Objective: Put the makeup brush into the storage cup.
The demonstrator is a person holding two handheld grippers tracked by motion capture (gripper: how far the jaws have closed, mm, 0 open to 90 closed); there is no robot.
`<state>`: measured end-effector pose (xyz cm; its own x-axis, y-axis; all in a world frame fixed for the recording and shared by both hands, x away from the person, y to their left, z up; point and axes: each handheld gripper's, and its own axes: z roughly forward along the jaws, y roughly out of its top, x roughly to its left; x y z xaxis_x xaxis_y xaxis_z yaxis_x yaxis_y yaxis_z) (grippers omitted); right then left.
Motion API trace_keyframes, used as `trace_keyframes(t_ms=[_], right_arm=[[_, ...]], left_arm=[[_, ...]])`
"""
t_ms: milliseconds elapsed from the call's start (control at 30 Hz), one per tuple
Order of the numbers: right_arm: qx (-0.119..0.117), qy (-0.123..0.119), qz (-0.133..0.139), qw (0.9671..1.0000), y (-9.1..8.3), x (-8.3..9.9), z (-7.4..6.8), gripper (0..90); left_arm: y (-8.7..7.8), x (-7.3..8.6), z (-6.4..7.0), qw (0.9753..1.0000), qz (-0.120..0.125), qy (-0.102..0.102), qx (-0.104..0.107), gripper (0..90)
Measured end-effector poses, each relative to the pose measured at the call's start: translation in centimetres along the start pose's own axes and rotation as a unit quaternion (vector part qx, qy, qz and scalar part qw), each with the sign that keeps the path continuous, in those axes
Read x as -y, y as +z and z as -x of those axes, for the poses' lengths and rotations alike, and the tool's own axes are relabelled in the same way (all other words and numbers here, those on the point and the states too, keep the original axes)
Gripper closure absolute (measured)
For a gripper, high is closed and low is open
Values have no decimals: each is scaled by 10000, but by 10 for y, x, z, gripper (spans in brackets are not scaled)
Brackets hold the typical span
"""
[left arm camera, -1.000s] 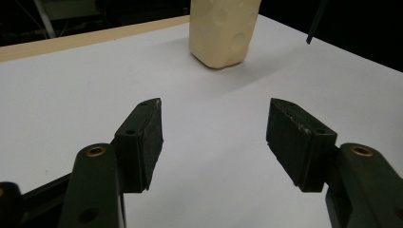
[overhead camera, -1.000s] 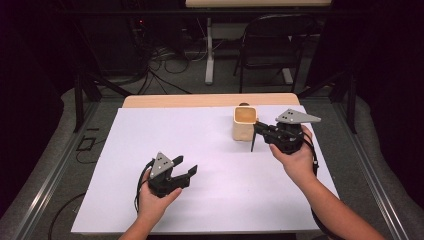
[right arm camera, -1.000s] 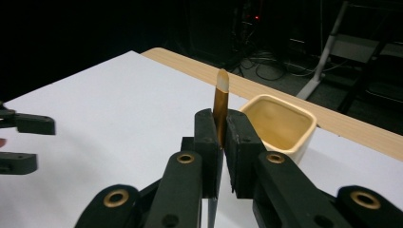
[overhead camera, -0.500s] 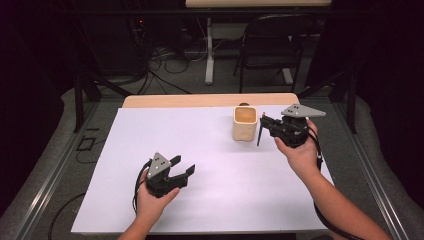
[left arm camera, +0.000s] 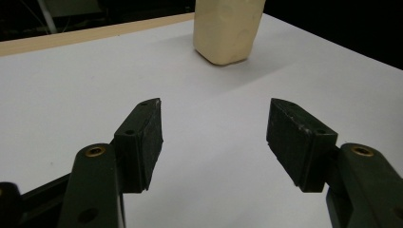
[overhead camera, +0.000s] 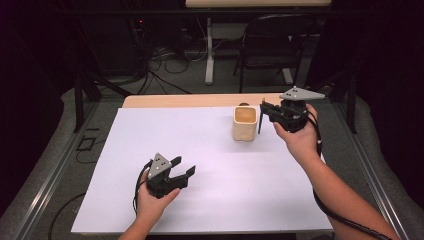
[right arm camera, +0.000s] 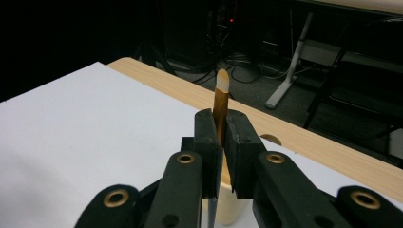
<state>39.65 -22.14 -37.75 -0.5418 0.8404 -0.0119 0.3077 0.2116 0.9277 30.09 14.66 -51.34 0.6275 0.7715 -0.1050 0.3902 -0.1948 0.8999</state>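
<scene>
Right gripper [overhead camera: 262, 116] is clamped on a thin brush [right arm camera: 221, 102], just right of the cream cup [overhead camera: 245, 124]. Left gripper [overhead camera: 183, 167] sits wide open, well short of that cup.

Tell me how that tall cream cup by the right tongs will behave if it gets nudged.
The cup is taller than wide with a narrow base, so a high nudge may tip it. It looks light, likely sliding on the smooth white sheet. The right tongs sit close beside it.

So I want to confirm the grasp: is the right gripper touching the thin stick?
Touching: in the right gripper view, the right gripper is shut on the stick.
</scene>
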Motion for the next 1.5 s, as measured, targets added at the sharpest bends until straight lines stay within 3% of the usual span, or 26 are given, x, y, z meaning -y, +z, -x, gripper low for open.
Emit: trace_keyframes(t_ms=[300, 567, 1133, 1500], right_arm=[[189, 164, 0, 9997, 13, -16, 10, 838], [356, 314, 23, 9989, 30, -20, 16, 839], [562, 317, 30, 9979, 50, -19, 12, 838], [613, 267, -60, 9977, 63, -8, 8, 838]], left_arm=[[1, 1, 0, 10000, -16, -2, 16, 370], [1, 2, -1, 10000, -32, -10, 14, 370], [1, 2, -3, 10000, -22, -27, 31, 370], [1, 3, -3, 10000, -27, -37, 30, 370]])
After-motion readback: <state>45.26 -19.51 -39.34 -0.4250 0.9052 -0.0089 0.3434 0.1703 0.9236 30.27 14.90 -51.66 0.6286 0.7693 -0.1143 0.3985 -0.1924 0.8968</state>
